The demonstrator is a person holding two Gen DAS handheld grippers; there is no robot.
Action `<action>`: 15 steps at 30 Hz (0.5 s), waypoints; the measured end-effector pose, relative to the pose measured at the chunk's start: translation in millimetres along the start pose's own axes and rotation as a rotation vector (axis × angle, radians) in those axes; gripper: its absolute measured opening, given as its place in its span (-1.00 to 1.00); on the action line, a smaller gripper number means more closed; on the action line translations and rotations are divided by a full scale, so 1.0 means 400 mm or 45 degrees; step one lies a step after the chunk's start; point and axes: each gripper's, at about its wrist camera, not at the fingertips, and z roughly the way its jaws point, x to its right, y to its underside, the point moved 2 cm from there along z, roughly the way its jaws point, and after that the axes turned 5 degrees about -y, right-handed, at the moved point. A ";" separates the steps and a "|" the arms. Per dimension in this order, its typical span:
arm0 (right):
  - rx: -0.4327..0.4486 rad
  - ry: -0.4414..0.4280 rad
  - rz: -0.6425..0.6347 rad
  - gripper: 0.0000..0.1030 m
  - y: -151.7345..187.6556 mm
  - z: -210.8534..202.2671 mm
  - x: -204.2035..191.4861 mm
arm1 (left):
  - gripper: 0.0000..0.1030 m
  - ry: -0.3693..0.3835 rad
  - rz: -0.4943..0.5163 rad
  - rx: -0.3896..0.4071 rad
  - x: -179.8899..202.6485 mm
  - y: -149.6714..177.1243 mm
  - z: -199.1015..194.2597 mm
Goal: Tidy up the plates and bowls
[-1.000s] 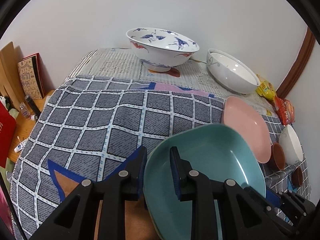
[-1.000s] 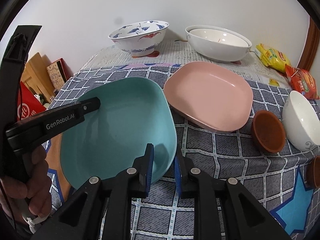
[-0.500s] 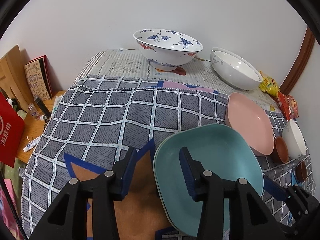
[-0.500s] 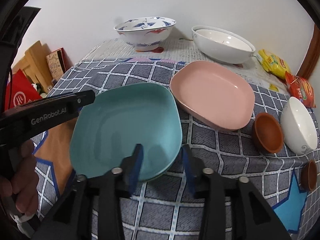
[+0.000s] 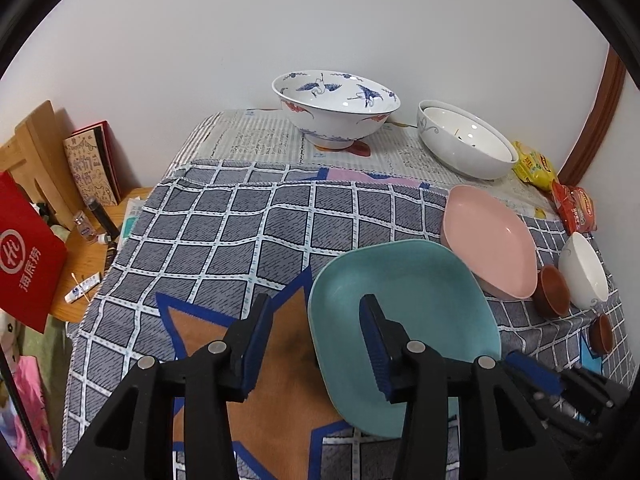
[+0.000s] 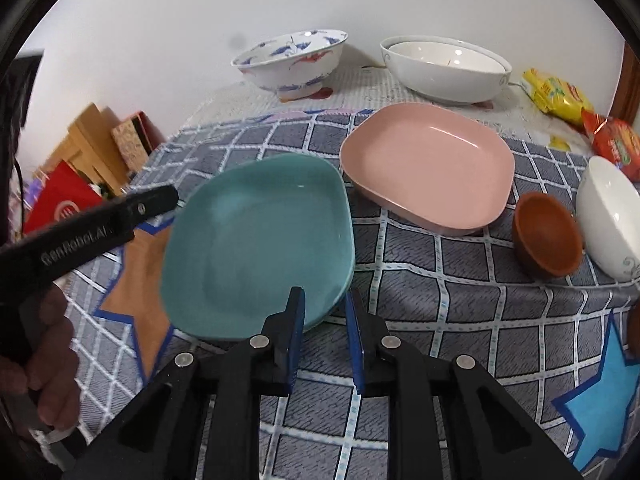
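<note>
Right gripper (image 6: 325, 328): fingers apart, straddling the teal plate (image 6: 256, 248) rim at lower centre, not clamped | left gripper (image 5: 314, 344): wide apart, plate edge between its fingers | pink plate (image 6: 428, 164) lies up-right, just beside | I judge the right nearer for stacking teal onto pink.

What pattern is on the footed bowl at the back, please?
Blue cranes with red motifs on white porcelain bowl, clearest in the left wrist view.

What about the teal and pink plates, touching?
Cannot tell. In the right wrist view the teal plate rim meets the pink plate wall with no cloth showing between; the left wrist view just overlaps them.
</note>
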 end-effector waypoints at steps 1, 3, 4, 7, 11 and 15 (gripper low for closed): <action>0.012 0.008 -0.005 -0.53 -0.001 -0.013 0.004 | -0.17 -0.004 0.001 0.005 0.002 0.000 -0.007; 0.047 0.035 -0.019 -0.38 -0.004 -0.043 0.016 | -0.17 -0.003 0.003 0.018 0.008 -0.001 -0.022; 0.071 0.052 -0.019 -0.30 -0.007 -0.061 0.025 | -0.17 0.000 0.002 0.025 0.012 -0.002 -0.030; 0.124 0.093 -0.001 -0.17 -0.017 -0.108 0.058 | -0.17 0.010 0.008 0.050 0.034 -0.014 -0.053; 0.191 0.133 0.016 -0.13 -0.038 -0.166 0.105 | -0.17 0.006 0.015 0.073 0.077 -0.034 -0.067; 0.248 0.179 0.012 -0.13 -0.066 -0.197 0.147 | -0.17 0.001 0.028 0.091 0.120 -0.057 -0.068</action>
